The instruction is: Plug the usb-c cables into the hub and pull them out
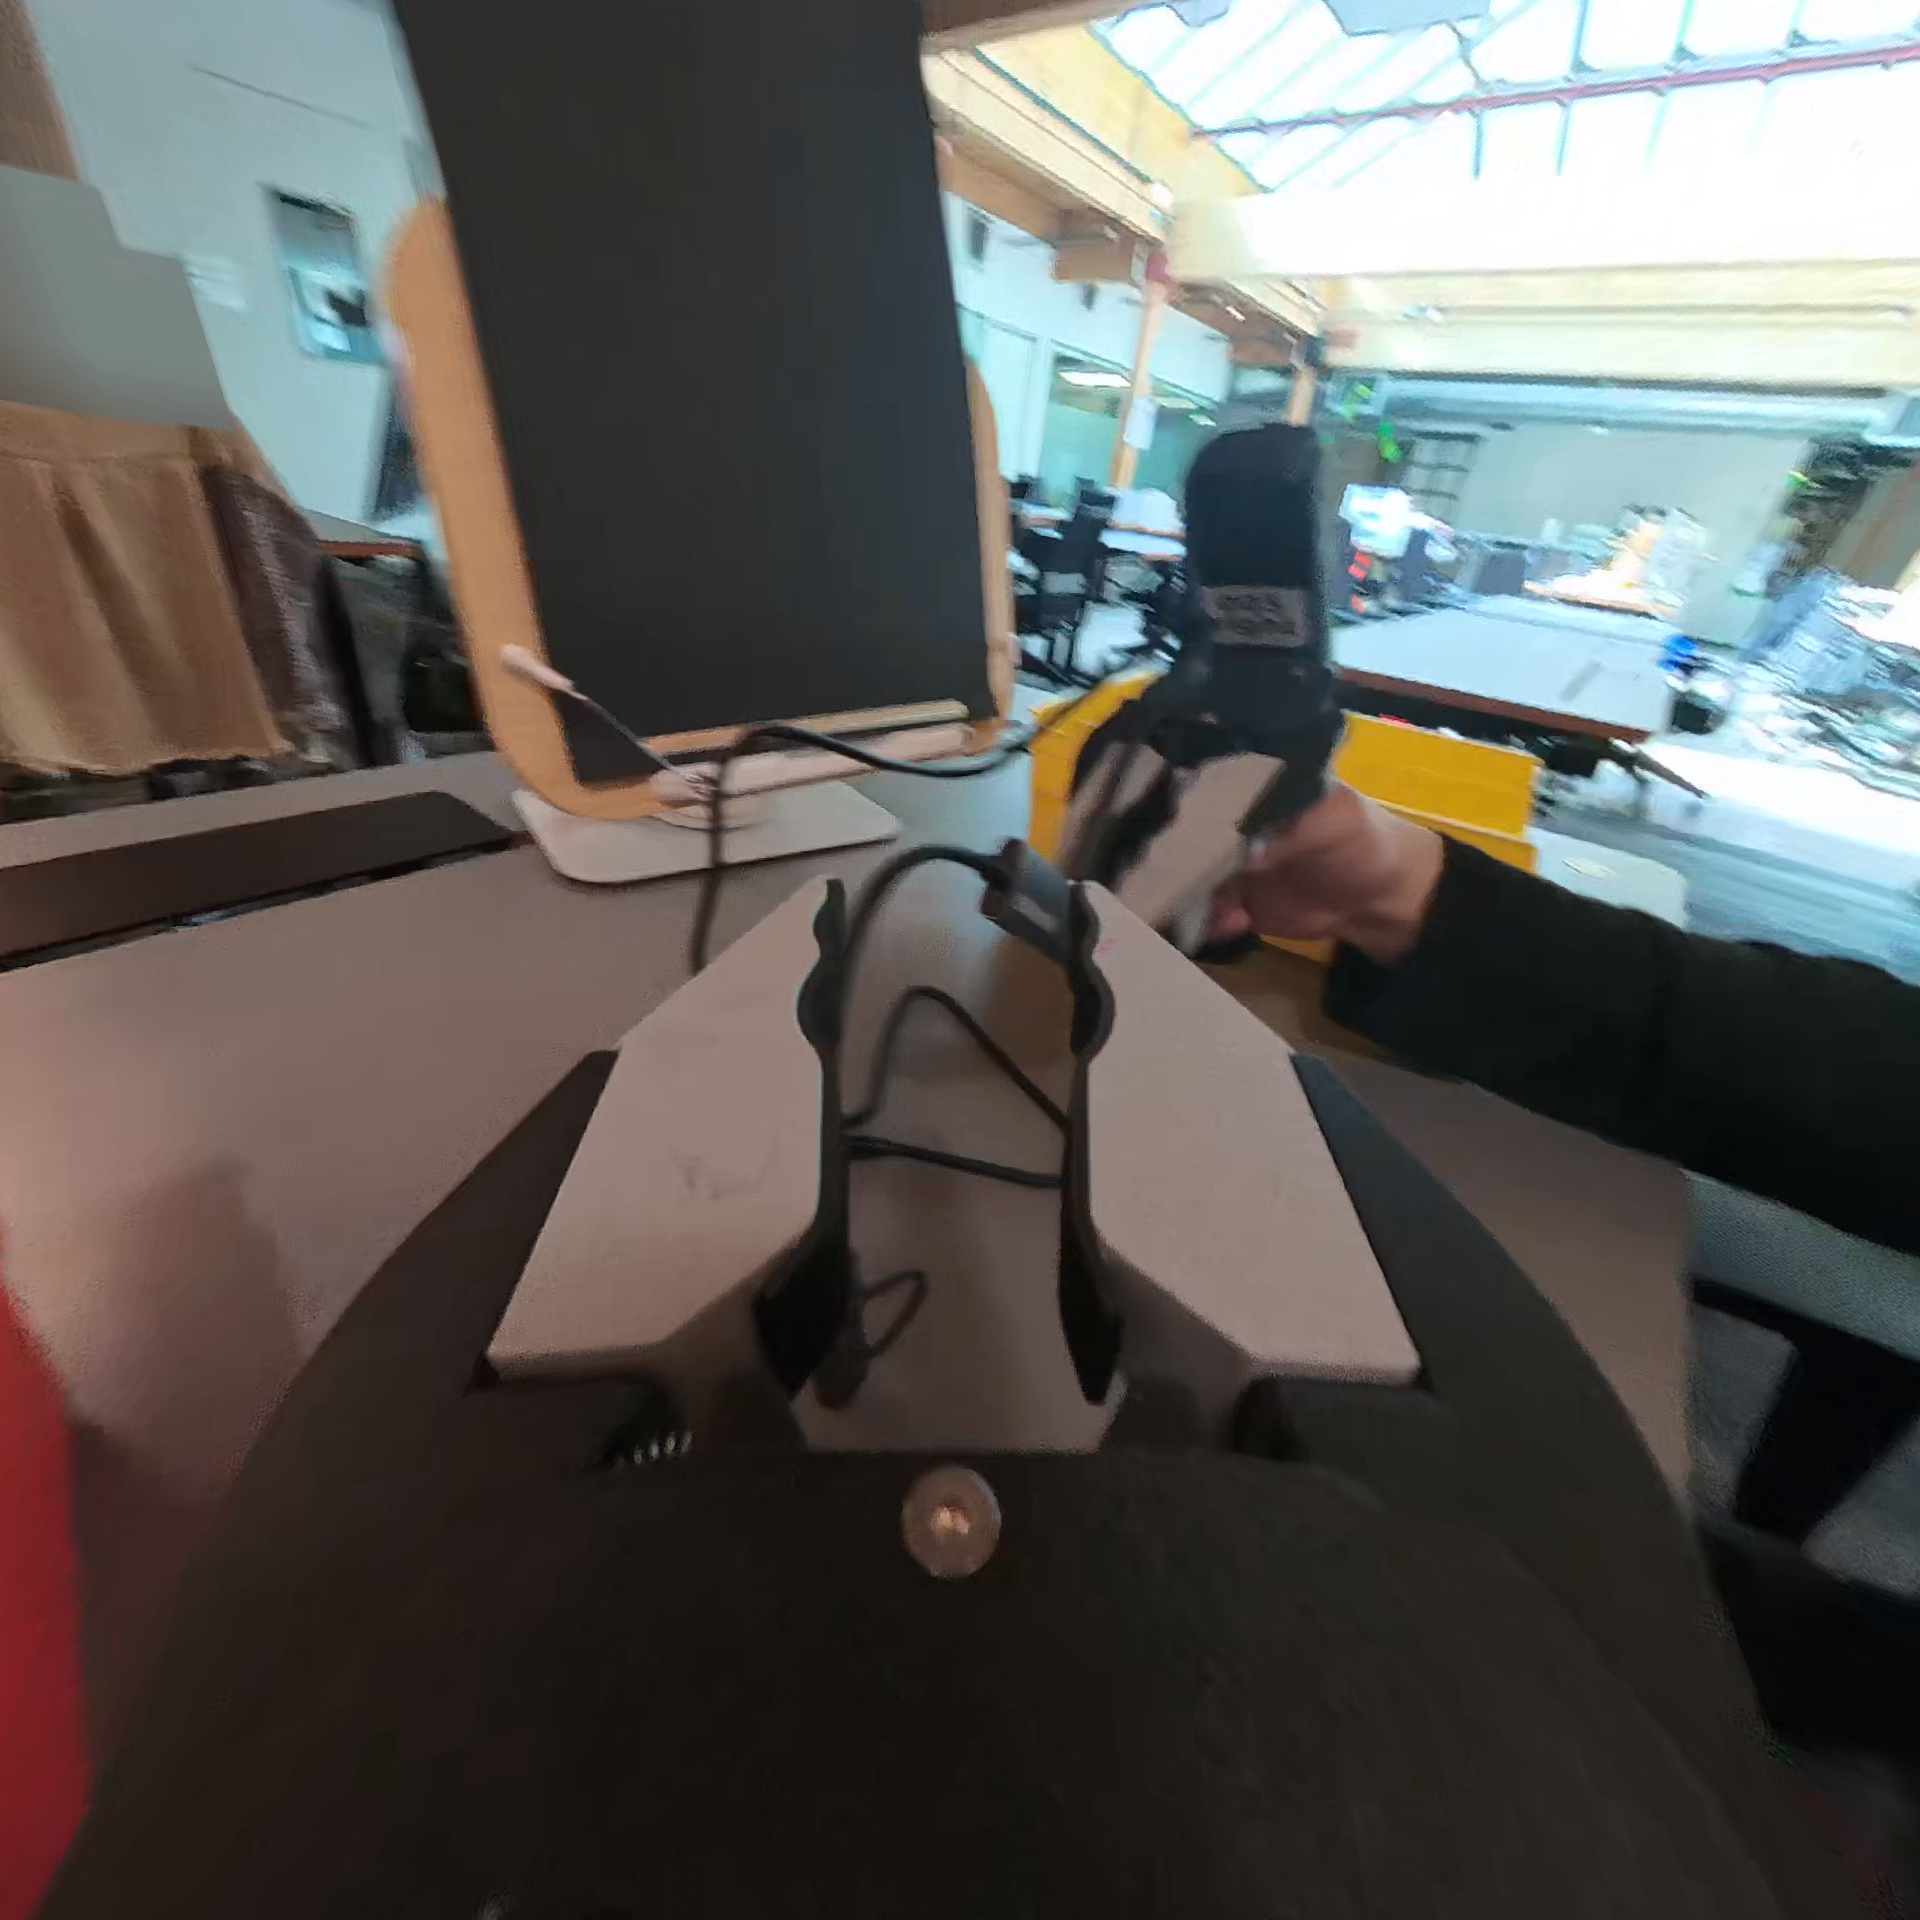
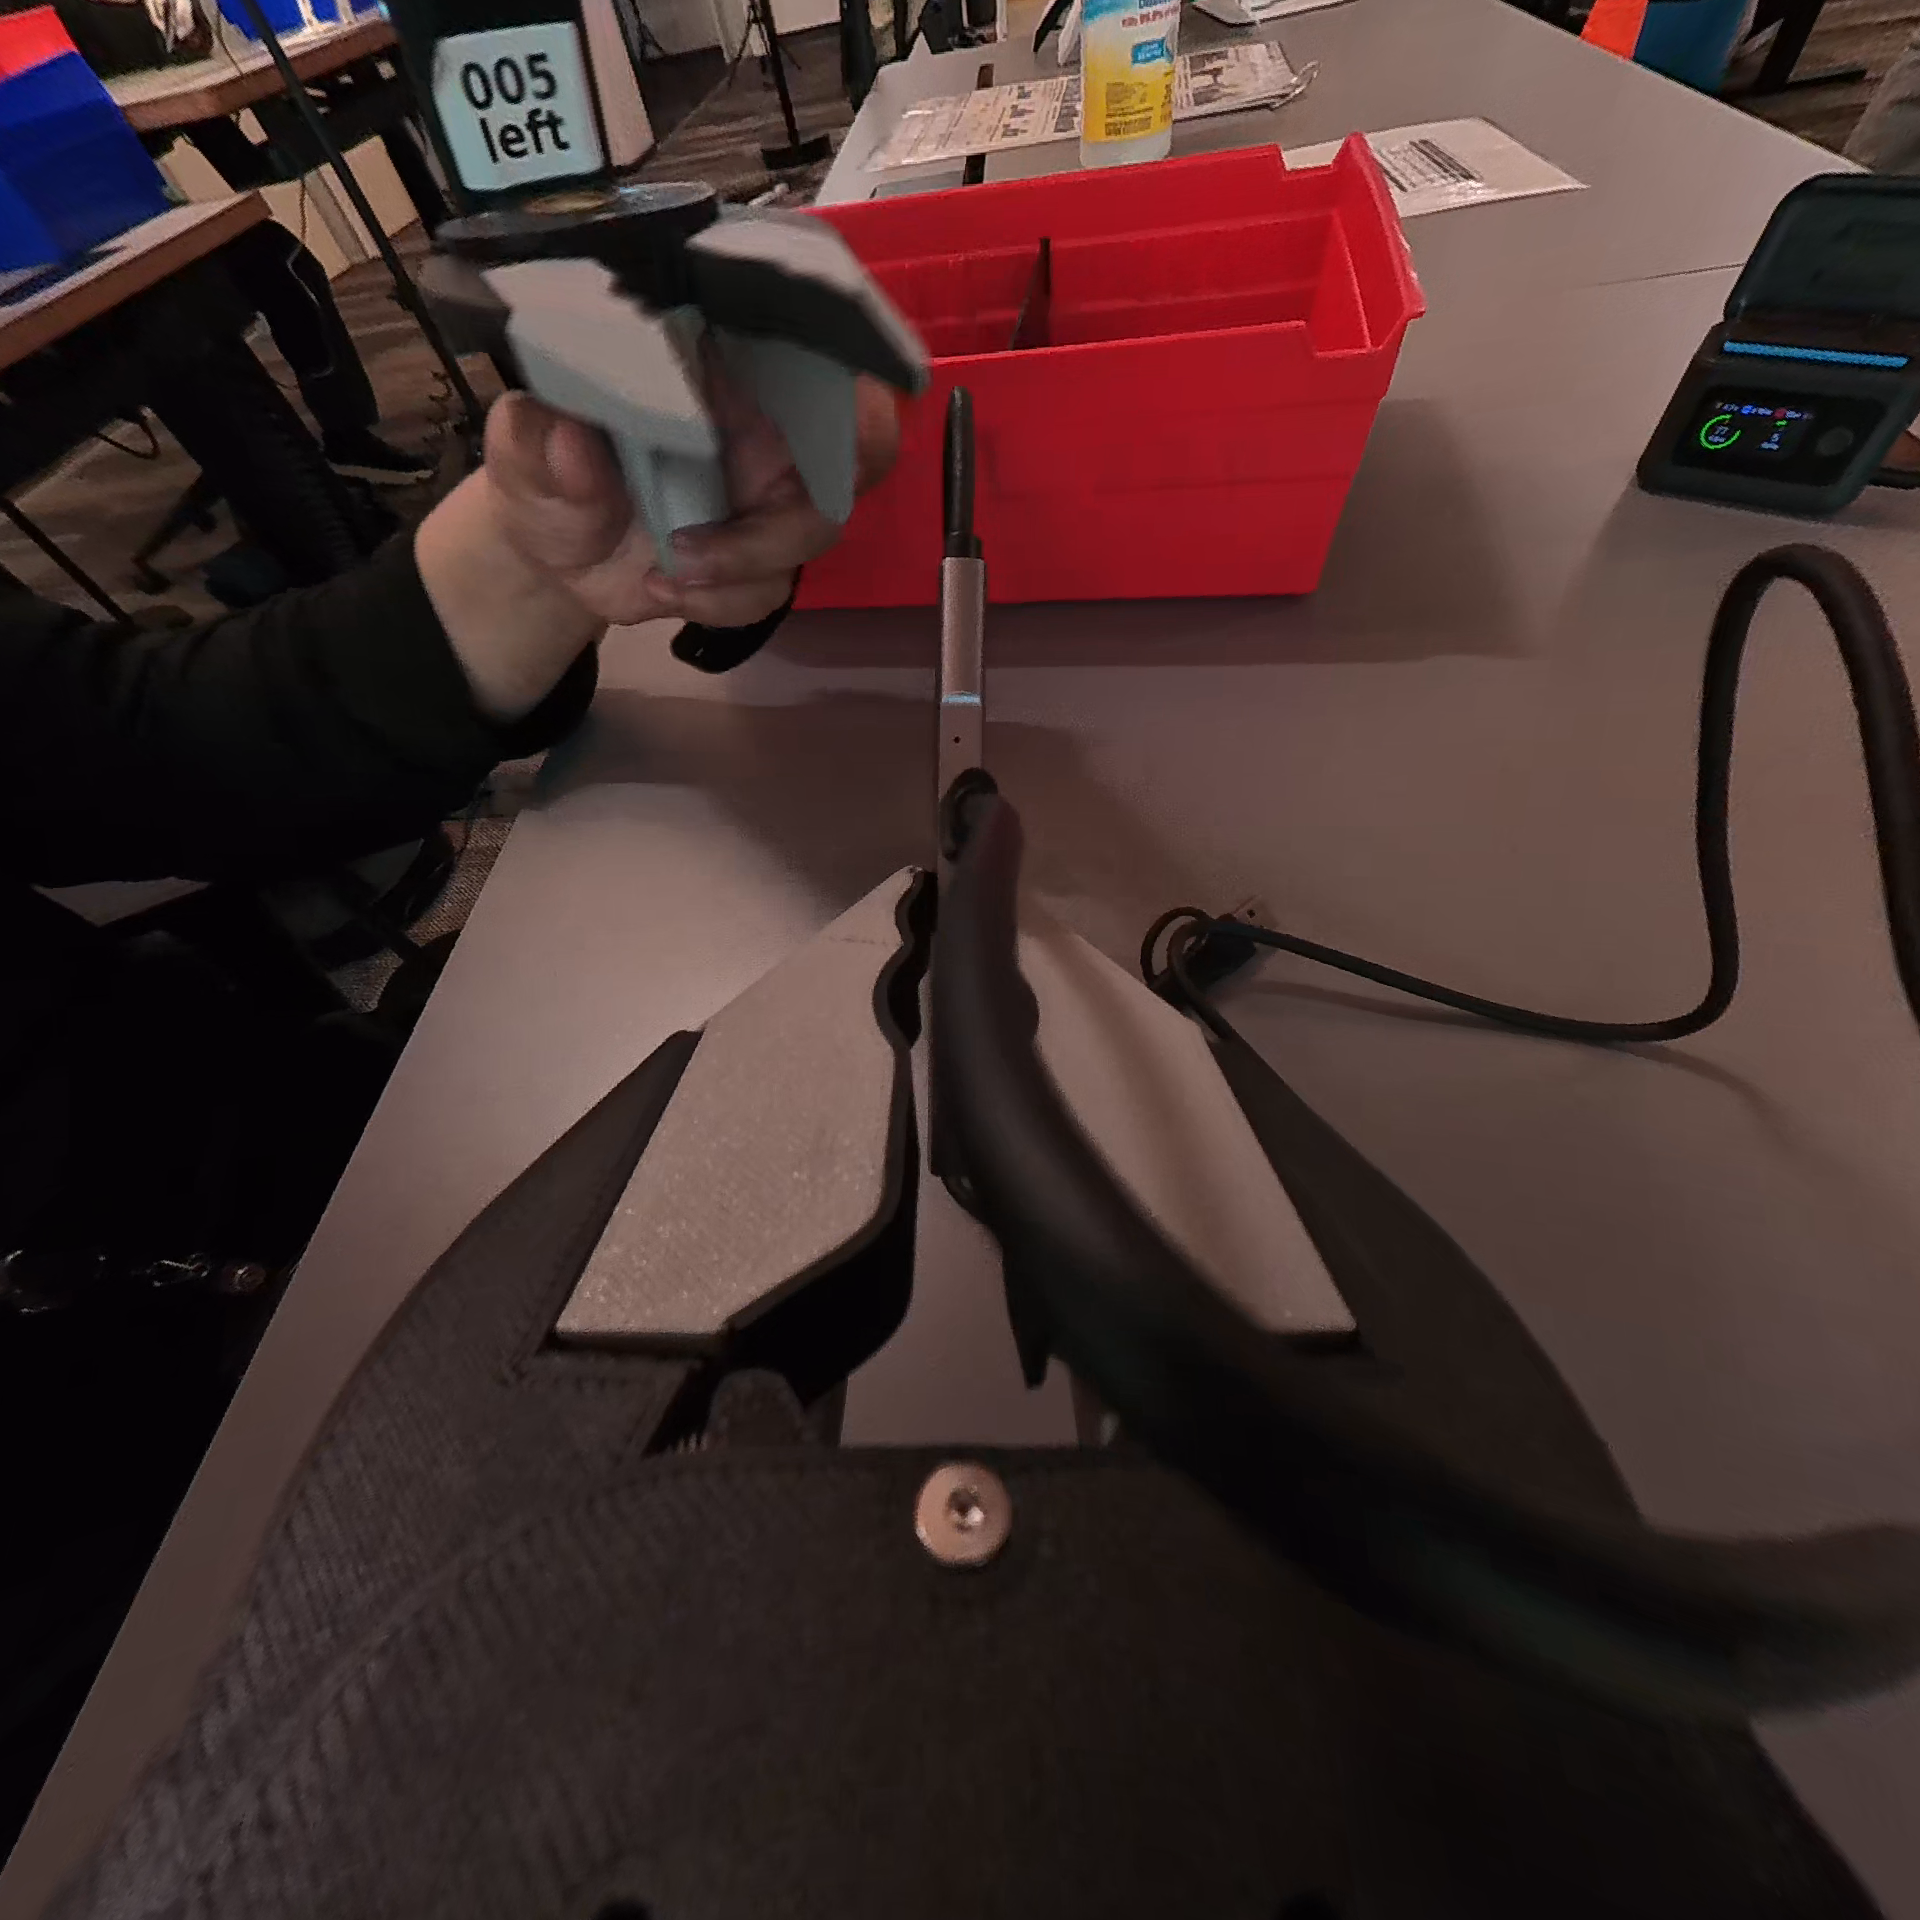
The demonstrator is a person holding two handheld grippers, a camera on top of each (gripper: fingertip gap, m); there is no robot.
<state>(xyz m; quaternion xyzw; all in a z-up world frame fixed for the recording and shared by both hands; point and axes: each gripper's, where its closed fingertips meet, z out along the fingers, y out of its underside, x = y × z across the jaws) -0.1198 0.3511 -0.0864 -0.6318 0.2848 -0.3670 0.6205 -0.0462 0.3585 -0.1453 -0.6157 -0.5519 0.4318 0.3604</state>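
In the right wrist view my right gripper (image 2: 951, 894) is shut on a slim grey hub (image 2: 961, 665), seen edge-on and pointing away above the table. A black plug (image 2: 956, 457) stands at the hub's far end. The hub's thick black cable (image 2: 1039, 1122) runs back over my right finger. My left gripper (image 2: 873, 343) hovers just left of that plug, blurred. In the left wrist view my left gripper (image 1: 956, 920) is open, with a dark plug (image 1: 1023, 894) by its right fingertip and a thin black cable (image 1: 883, 1039) hanging between the jaws. The right gripper (image 1: 1174, 831) is just beyond.
A red bin (image 2: 1122, 447) stands right behind the hub. A small device with a lit screen (image 2: 1787, 416) sits at the right. Another cable with a plug (image 2: 1205, 945) lies on the grey table (image 2: 1455, 1247). A black monitor (image 1: 686, 364) on a stand and a yellow bin (image 1: 1434, 779) stand ahead. One gripper's finger ends stand about 10 cm off the other's.
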